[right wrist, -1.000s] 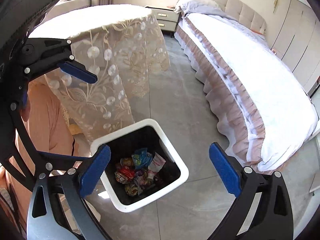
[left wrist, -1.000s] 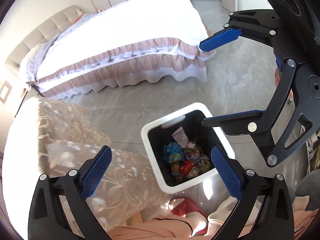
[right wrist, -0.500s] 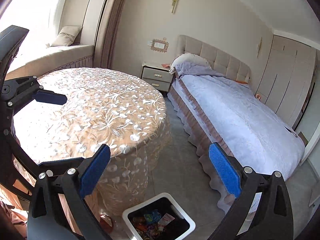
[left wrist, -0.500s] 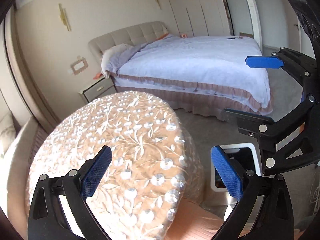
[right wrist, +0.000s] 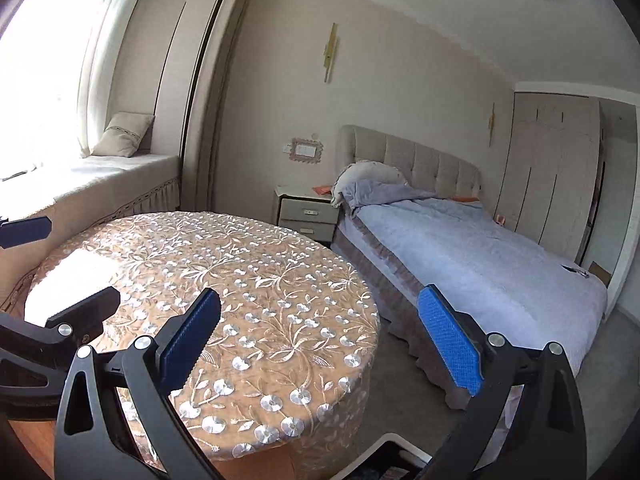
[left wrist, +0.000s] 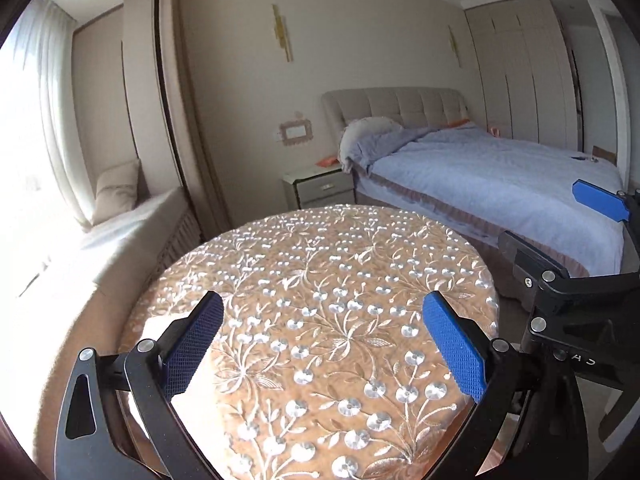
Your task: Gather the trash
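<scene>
My left gripper point(left wrist: 322, 344) is open and empty, held above the round table point(left wrist: 340, 280) with the embroidered beige cloth. My right gripper point(right wrist: 318, 340) is open and empty, over the table's right edge point(right wrist: 360, 320). The right gripper also shows in the left wrist view point(left wrist: 560, 240), and the left gripper's fingers point(right wrist: 86, 312) show at the left of the right wrist view. The white rim of the trash bin point(right wrist: 396, 442) peeks in at the bottom of the right wrist view, on the floor below the table. No loose trash shows on the table.
A bed point(right wrist: 480, 256) with a blue cover stands to the right, a nightstand point(right wrist: 306, 216) beside its head. A window seat point(right wrist: 120, 168) with a cushion lies at the left. Grey floor point(right wrist: 408, 392) runs between table and bed.
Both grippers have tilted up from looking down into the filled bin to looking level across the table and room. The bin has dropped almost out of view. Both stay open.
</scene>
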Demonstrator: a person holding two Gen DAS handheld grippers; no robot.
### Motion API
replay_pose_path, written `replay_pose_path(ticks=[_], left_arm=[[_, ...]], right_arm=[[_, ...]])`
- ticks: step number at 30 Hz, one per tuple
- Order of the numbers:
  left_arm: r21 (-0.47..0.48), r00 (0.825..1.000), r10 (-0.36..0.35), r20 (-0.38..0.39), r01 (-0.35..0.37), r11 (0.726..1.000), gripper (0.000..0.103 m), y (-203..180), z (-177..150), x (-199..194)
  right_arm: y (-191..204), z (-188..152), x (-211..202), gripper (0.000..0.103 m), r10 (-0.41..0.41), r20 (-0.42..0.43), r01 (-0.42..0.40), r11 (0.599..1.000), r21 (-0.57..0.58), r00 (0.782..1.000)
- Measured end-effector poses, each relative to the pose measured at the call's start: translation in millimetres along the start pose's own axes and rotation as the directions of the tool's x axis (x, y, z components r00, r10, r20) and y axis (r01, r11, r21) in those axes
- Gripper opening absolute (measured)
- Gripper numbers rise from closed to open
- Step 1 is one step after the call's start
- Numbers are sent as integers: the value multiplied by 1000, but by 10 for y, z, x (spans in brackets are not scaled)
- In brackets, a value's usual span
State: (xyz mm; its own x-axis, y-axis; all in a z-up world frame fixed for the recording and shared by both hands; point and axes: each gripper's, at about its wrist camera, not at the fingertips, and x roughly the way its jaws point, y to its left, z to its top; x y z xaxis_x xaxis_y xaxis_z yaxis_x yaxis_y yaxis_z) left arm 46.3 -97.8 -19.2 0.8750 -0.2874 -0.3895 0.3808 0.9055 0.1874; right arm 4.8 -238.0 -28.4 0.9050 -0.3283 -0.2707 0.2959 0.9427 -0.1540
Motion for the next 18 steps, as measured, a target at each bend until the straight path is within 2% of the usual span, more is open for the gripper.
replay_pose_path(ticks=[3, 9, 18], left_arm=[[-33, 1000, 13, 11, -13, 999, 98, 107, -38, -100], [-54, 995, 90, 38, -88, 995, 98, 251, -91, -284], [-118, 993, 112, 27, -108, 987, 98, 457, -147, -455]], right_arm=[[99, 46, -68, 98, 7, 12, -8, 1000, 29, 1000], [252, 107, -177, 98, 40, 21, -41, 996, 74, 999], [465, 145, -347, 98, 28, 64, -33, 997, 73, 998]])
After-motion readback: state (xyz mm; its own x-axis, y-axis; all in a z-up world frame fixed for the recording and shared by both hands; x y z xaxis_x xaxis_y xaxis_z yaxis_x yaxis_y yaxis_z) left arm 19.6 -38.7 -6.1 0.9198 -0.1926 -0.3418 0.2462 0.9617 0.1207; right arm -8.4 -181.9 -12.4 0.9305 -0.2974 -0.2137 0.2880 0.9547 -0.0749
